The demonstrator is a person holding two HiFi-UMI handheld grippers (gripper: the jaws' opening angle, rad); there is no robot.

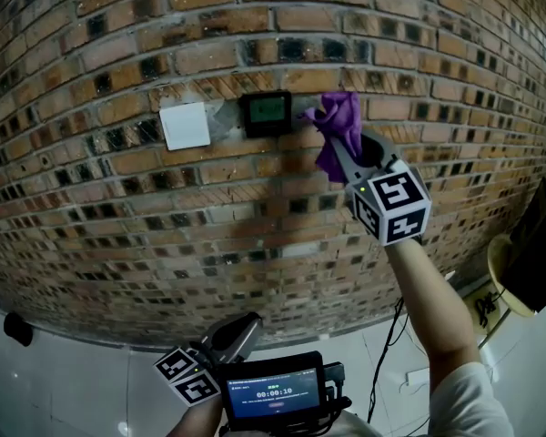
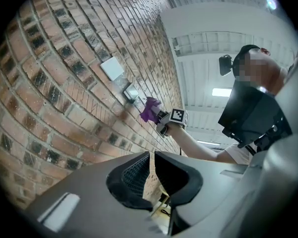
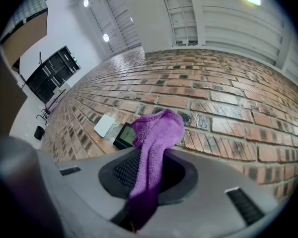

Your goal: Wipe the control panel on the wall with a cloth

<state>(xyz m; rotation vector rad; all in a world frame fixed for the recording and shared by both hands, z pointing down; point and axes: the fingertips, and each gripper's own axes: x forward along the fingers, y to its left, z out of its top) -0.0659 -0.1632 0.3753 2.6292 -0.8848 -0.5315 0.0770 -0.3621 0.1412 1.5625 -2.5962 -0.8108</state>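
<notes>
The black control panel [image 1: 266, 112] with a greenish screen is fixed to the brick wall; it also shows in the left gripper view [image 2: 131, 93] and the right gripper view [image 3: 124, 134]. My right gripper [image 1: 341, 148] is raised just right of the panel, shut on a purple cloth [image 1: 339, 130] that bunches out past the jaws [image 3: 154, 148]. The cloth's top edge is close to the panel's right side; I cannot tell whether it touches. My left gripper [image 1: 241, 330] hangs low near the floor, jaws together with nothing between them [image 2: 151, 170].
A white switch plate [image 1: 185, 125] sits on the wall left of the panel. A small device with a lit screen [image 1: 276, 394] is at the bottom. A black cable [image 1: 382, 353] runs down the wall; a dark object [image 1: 537, 244] and a pale round one [image 1: 505, 276] stand at the right.
</notes>
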